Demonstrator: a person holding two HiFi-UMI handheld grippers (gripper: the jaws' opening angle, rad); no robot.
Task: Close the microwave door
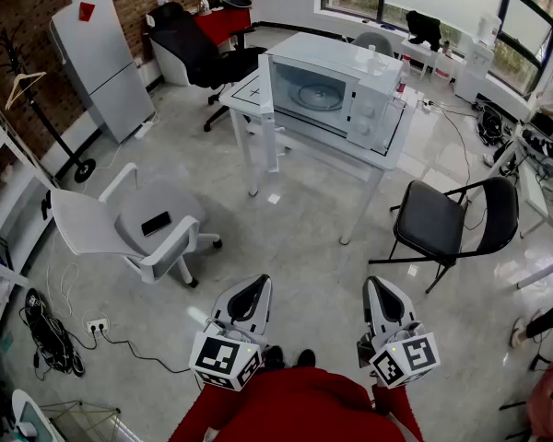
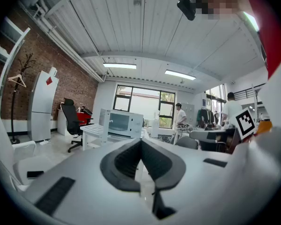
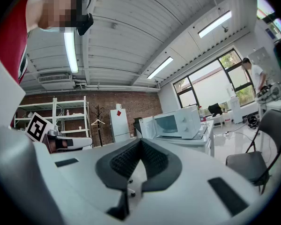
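Note:
A white microwave (image 1: 336, 90) stands on a white table (image 1: 249, 90) across the room, and its door (image 1: 265, 83) swings open to the left. Both gripper views show it far ahead: the microwave (image 2: 124, 123) with the open door (image 2: 103, 117), and the microwave (image 3: 178, 122) with the open door (image 3: 147, 125). My left gripper (image 1: 255, 285) and right gripper (image 1: 376, 285) hang low near my body, well short of the table. In each gripper's own view, the left gripper (image 2: 141, 141) and the right gripper (image 3: 140, 141), the jaws meet at the tip with nothing between them.
A white office chair (image 1: 138, 228) with a phone on its seat stands at the left, and a black folding chair (image 1: 442, 221) at the right. Behind are a black office chair (image 1: 198, 49) and a grey fridge (image 1: 101, 63). Cables (image 1: 51, 339) lie at the lower left.

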